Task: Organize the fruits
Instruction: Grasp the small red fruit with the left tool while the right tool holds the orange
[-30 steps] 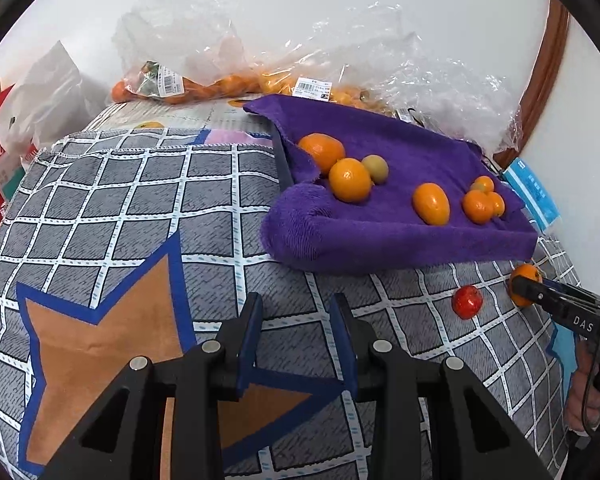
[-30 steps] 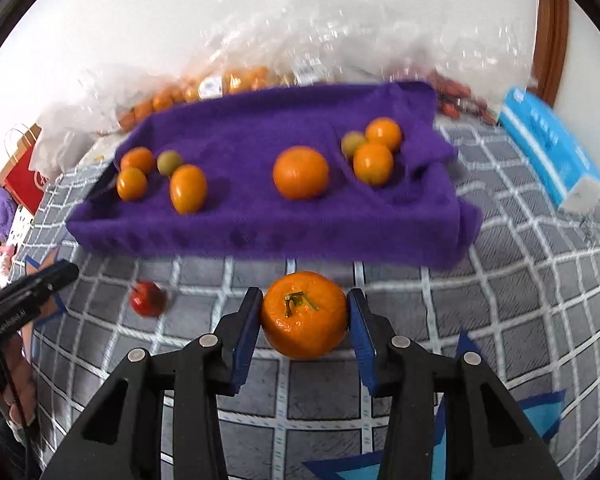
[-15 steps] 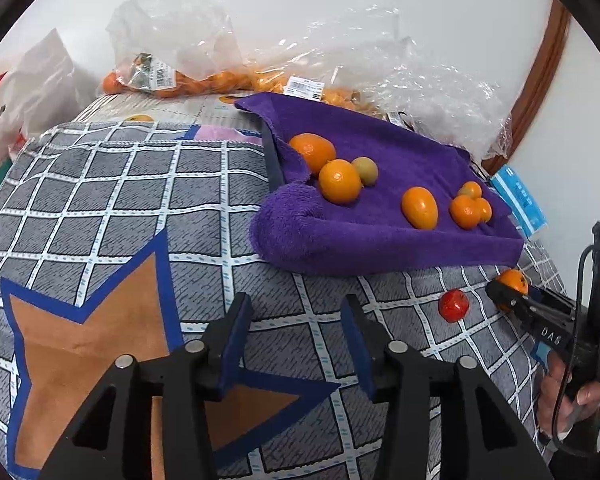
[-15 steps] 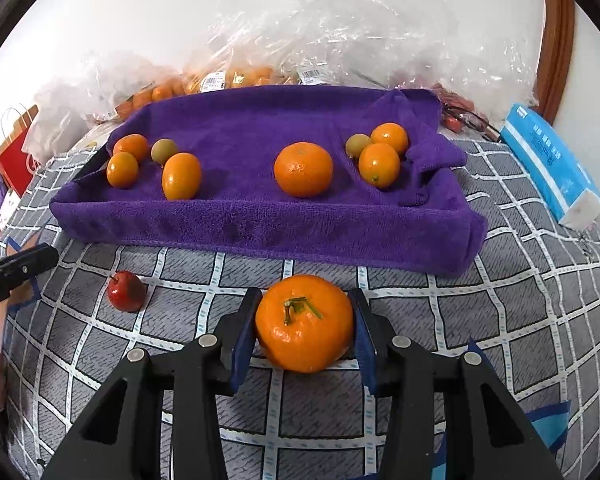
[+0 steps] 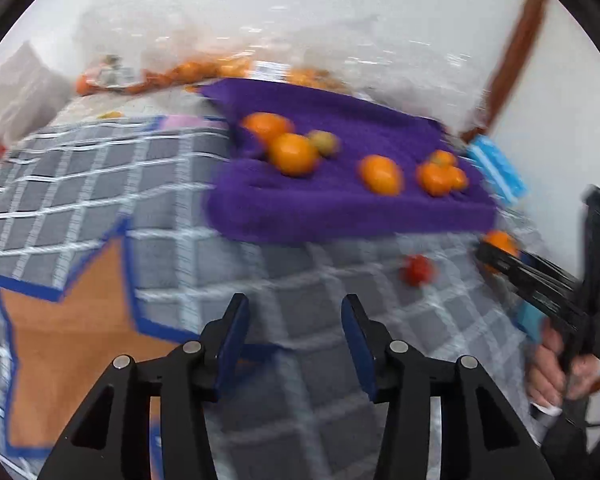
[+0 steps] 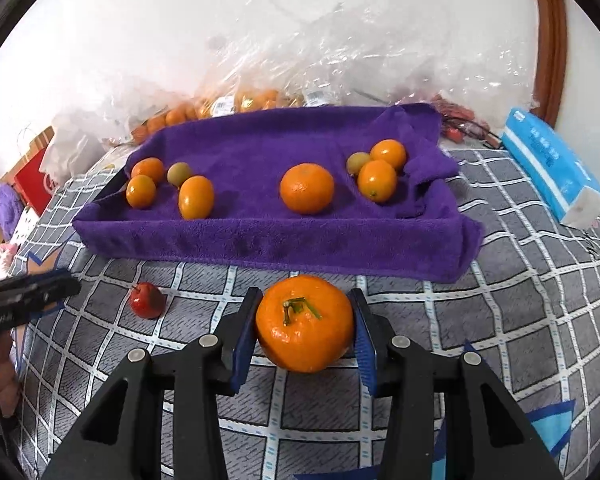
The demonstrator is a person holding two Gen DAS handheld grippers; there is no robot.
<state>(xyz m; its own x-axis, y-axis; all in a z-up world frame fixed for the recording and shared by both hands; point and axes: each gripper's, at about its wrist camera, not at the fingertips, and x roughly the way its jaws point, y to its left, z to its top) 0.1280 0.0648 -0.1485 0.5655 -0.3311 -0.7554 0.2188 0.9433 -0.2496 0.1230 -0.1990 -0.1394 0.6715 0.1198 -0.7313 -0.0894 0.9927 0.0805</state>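
My right gripper (image 6: 304, 320) is shut on a large orange with a green stem (image 6: 305, 322), held just in front of the purple towel-lined tray (image 6: 260, 240). The tray holds several oranges and small green fruits, among them a big orange (image 6: 307, 188). A small red fruit (image 6: 147, 300) lies on the checked cloth left of my right gripper. My left gripper (image 5: 294, 332) is open and empty above the cloth. In its blurred view the red fruit (image 5: 418, 270) lies ahead to the right, with the right gripper (image 5: 496, 254) and its orange (image 5: 500, 240) beyond.
Plastic bags of oranges (image 6: 240, 100) lie behind the tray against the wall. A blue tissue pack (image 6: 548, 164) lies at the right. A red bag (image 6: 32, 176) stands at the far left. A grey checked cloth (image 6: 500, 280) with a brown star (image 5: 72, 320) covers the surface.
My left gripper has opened wider and swung, blurring its view. My right gripper has drawn back and lifted slightly with the orange still in it.
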